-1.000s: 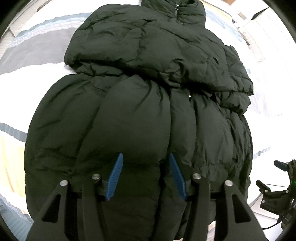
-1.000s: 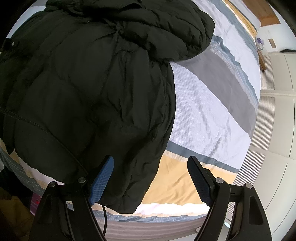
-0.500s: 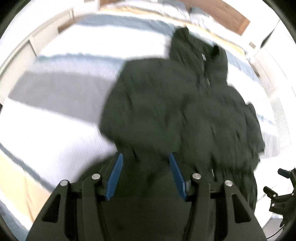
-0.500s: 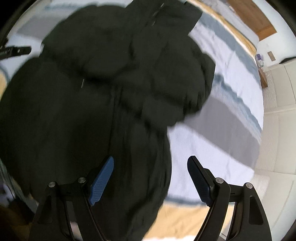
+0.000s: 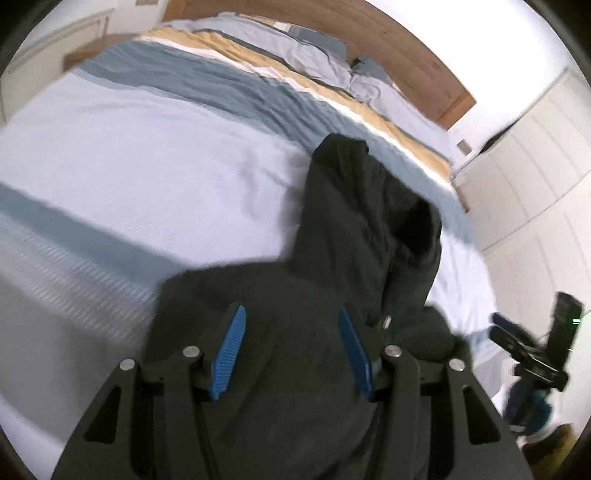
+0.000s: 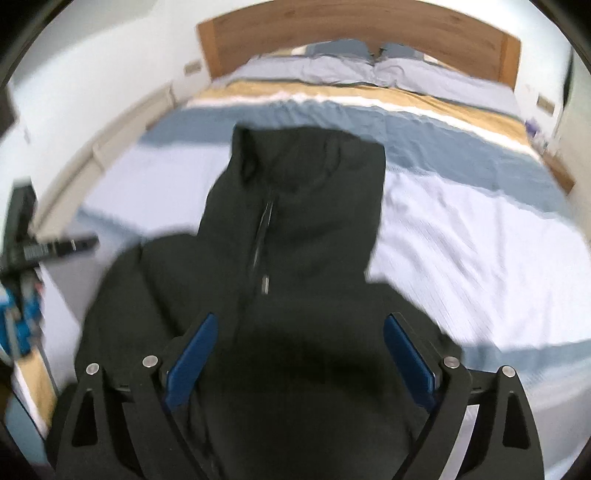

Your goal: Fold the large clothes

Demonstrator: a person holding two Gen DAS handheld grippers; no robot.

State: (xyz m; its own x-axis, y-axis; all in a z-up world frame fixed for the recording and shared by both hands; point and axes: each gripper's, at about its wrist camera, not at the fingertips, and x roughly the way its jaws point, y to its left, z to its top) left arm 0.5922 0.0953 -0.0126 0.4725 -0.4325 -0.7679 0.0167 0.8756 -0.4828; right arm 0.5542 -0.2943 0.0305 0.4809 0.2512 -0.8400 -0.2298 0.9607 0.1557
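Note:
A black puffer jacket [image 5: 354, 266] lies on the striped bed, hood pointing toward the headboard; it also shows in the right wrist view [image 6: 295, 229], zipper up the middle. My left gripper [image 5: 290, 343] is open above the jacket's body, blue pads apart, holding nothing. My right gripper [image 6: 299, 354] is wide open above the jacket's lower part, also empty. The other gripper shows at the right edge of the left wrist view [image 5: 532, 354] and at the left edge of the right wrist view [image 6: 37, 251]. Both views are motion-blurred.
The bed cover [image 6: 461, 240] has white, blue and yellow stripes. Pillows [image 6: 332, 66] lie against a wooden headboard [image 6: 354, 29]. White cupboards [image 5: 535, 177] stand to the right of the bed, a low ledge [image 6: 122, 125] along its left.
Both grippers have pulled up and back from the jacket's hem; the views now tilt toward the headboard. The jacket lies smaller in view, hood now visible.

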